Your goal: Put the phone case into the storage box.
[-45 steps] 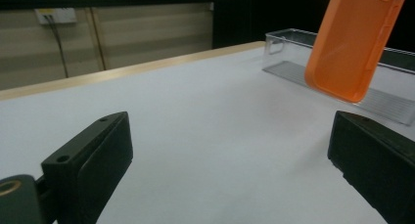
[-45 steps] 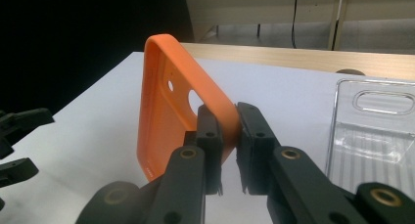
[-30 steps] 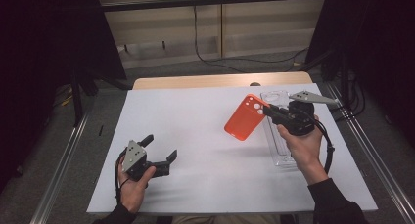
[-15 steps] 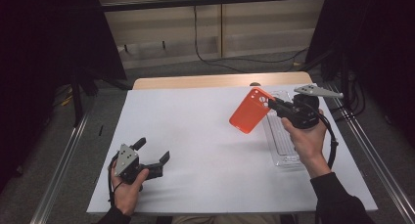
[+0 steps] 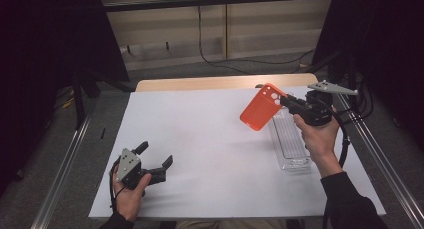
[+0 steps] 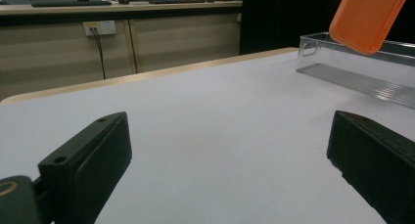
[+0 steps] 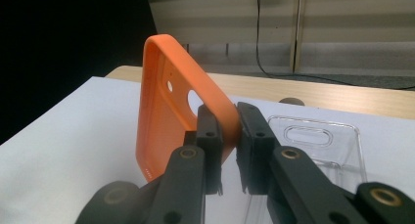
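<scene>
The orange case (image 5: 259, 107), pinched by the right gripper (image 5: 286, 102), has been carried toward the clear tray (image 5: 295, 164); the left gripper (image 5: 156, 160) rests spread.

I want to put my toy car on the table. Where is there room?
The big white middle is bare, between the left tool and the clear tray. The far left corner is free too. The right side is crowded: the right tool holds an orange phone case above the tray.

We see a white worktop (image 5: 210, 154) with a bare wooden strip (image 5: 200, 83) along its far edge. Beyond it, black cables (image 5: 202, 34) hang down a beige wall panel, and a metal rail (image 5: 62, 174) runs beside the worktop.
</scene>
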